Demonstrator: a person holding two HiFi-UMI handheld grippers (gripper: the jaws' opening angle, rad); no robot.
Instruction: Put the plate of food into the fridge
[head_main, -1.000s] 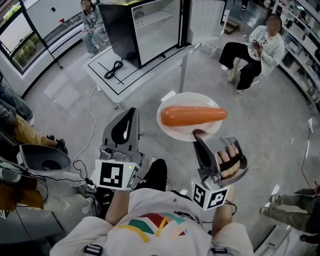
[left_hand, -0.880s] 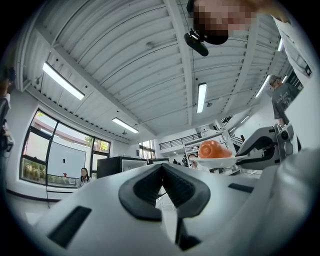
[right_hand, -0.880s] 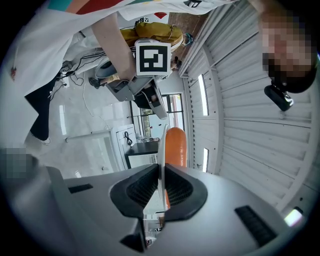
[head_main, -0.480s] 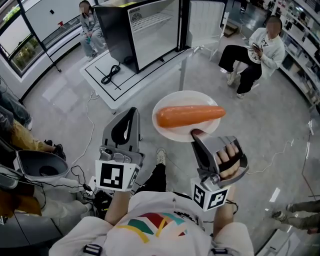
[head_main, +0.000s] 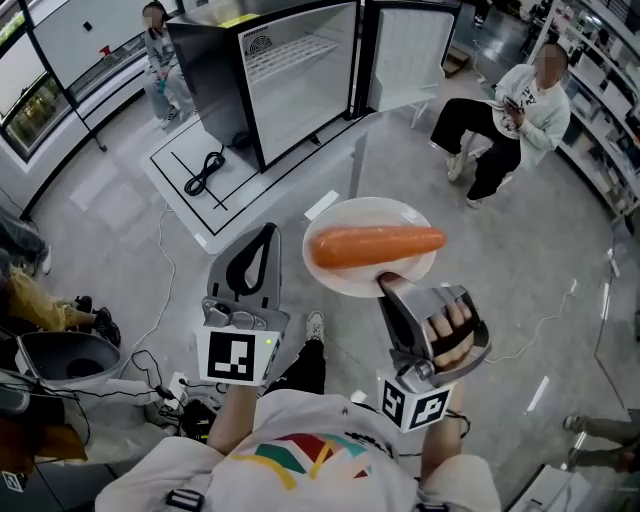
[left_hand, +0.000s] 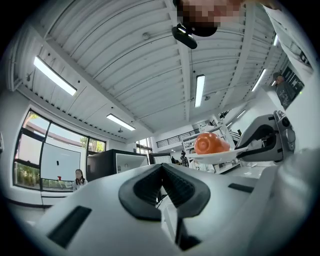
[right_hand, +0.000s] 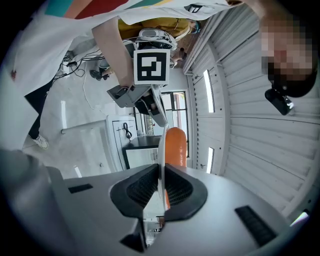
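A white plate (head_main: 335, 275) carrying one long orange carrot (head_main: 375, 245) is held level in the air, ahead of me. My right gripper (head_main: 390, 283) is shut on the plate's near rim; in the right gripper view the plate's edge (right_hand: 161, 142) runs between the pads with the carrot (right_hand: 176, 145) beyond. My left gripper (head_main: 264, 232) is shut and empty, to the left of the plate. From the left gripper view the plate (left_hand: 220, 156) and carrot (left_hand: 210, 143) show at the right. The black fridge (head_main: 215, 75) stands ahead with its door (head_main: 405, 45) swung open and wire shelves inside.
The fridge sits on a low white table (head_main: 180, 195) with a black cable (head_main: 203, 172) on it. A seated person (head_main: 510, 105) is at the right, another person (head_main: 158, 50) behind the table at the left. Cables lie on the floor at lower left.
The fridge and table have come nearer in the head view and sit further left. The plate with the carrot stays level in the right gripper. Neither gripper's jaws have changed.
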